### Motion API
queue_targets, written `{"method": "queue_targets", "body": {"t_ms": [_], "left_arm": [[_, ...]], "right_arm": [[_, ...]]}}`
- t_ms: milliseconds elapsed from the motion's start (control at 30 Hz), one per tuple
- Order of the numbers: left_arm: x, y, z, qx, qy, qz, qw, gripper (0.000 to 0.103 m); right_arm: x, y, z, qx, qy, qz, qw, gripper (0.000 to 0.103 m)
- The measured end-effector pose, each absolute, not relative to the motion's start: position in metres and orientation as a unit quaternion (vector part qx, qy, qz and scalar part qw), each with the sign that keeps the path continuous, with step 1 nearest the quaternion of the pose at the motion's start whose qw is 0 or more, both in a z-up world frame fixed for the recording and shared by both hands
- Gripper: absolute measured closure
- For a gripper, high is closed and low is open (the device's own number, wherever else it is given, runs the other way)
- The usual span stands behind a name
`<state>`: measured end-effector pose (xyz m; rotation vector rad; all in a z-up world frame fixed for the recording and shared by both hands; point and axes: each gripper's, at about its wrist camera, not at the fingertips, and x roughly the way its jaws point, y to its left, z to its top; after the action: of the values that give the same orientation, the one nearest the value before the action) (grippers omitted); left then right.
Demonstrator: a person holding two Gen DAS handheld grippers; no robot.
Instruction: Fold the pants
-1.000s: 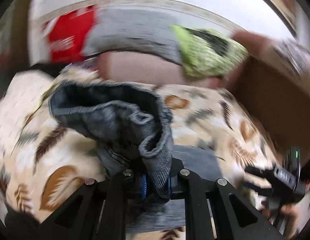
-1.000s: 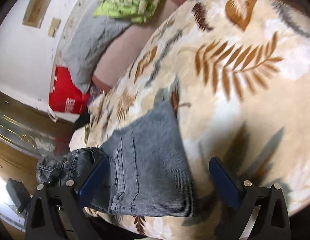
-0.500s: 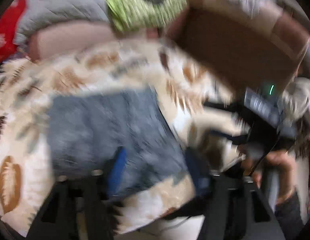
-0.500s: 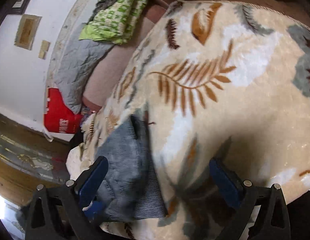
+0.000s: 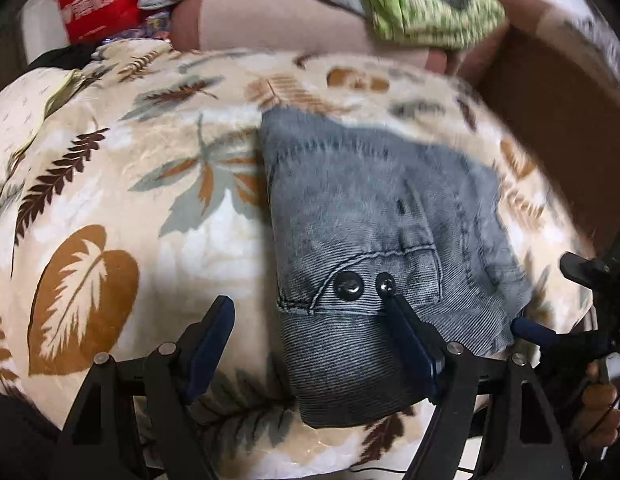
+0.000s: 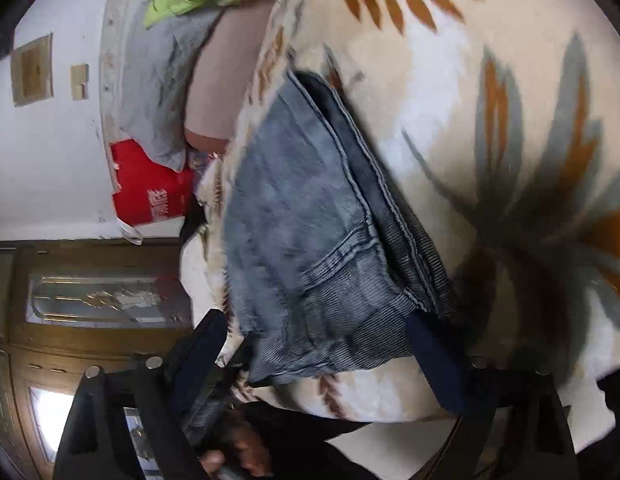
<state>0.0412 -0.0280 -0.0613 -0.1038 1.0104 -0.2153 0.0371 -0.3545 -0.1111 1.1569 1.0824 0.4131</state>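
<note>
The grey denim pants (image 5: 374,248) are seen folded into a compact stack on the leaf-patterned blanket (image 5: 121,200), with two metal snap buttons (image 5: 362,285) facing up near the front edge. The left gripper (image 5: 310,332) is held low over the blanket with its jaws spread wide; nothing is pinched. Its right fingertip (image 5: 394,308) is positioned on the denim just beside the buttons, and the other is positioned over bare blanket. In the right wrist view, the right gripper (image 6: 318,340) is likewise seen with jaws spread, straddling the near corner of the pants (image 6: 310,216). A green patterned cloth (image 5: 426,4) and a red bag (image 5: 93,0) are located beyond the blanket.
</note>
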Motion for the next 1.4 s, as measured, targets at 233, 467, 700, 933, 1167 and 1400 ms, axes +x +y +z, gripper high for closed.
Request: {"method": "queue_targets", "body": {"t_ms": [233, 467, 700, 933, 1167, 1400], "left_arm": [[0.046, -0.030, -0.055, -0.055, 0.467, -0.118, 0.874, 0.023], [0.045, -0.029, -0.070, -0.060, 0.476, -0.111, 0.870, 0.019], [0.043, -0.024, -0.072, -0.070, 0.478, -0.115, 0.868, 0.018], [0.042, -0.022, -0.057, -0.072, 0.472, -0.106, 0.872, 0.017], [0.048, -0.045, -0.058, -0.009, 0.468, -0.104, 0.878, 0.017], [0.050, -0.040, -0.074, -0.023, 0.478, -0.108, 0.871, 0.015]], "right_arm": [[0.038, -0.347, -0.083, 0.505, 0.475, 0.181, 0.697, 0.010], [0.048, -0.344, -0.110, 0.521, 0.489, 0.143, 0.685, 0.029], [0.058, -0.339, -0.110, 0.460, 0.507, 0.103, 0.722, 0.093], [0.026, -0.328, -0.057, 0.361, 0.475, 0.084, 0.798, 0.098], [0.023, -0.343, -0.102, 0.430, 0.497, 0.110, 0.745, 0.083], [0.019, -0.359, -0.080, 0.512, 0.451, 0.141, 0.717, 0.016]]}}
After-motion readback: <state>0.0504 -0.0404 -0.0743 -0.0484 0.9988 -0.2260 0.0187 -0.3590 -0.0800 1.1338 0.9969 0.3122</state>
